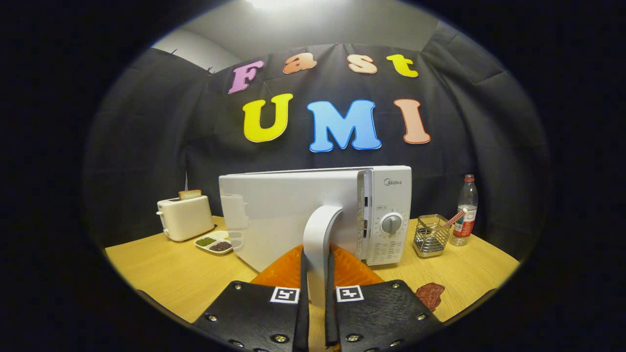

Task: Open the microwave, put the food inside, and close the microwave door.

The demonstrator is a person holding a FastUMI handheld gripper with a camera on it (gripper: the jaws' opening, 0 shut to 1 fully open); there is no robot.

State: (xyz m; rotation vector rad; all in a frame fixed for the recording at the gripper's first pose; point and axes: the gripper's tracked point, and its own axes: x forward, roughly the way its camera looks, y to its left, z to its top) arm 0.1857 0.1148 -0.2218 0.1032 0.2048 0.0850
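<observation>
Two fingers (pixel 315 293) of the claw (pixel 316 305) are seen closest, pressed narrow on the door handle (pixel 318 239) of the microwave (pixel 386 215). Both fingers are squeezed on it, one each side. The handle is stood up tall, top to bottom, right between the fingers. The door (pixel 288 220) is swung partly open & is seen just past the fingers, w/ its hinge side away to the left. So the next pull is prob. meant to go toward the claw & round to the left, to open it wider.

A flat dark red bit, maybe the food (pixel 430 294), is laid on the bench (pixel 161 274) just right of the claw. Something orange (pixel 288 271) is seen under the handle; what it is can't be told.

Counted: 1 microwave, 1 toaster (pixel 185 216) w/ 1 toast in it, 1 small tray (pixel 215 243) w/ 2 piles of beans, 1 wire basket (pixel 432 235), 1 bottle (pixel 466 210).
</observation>
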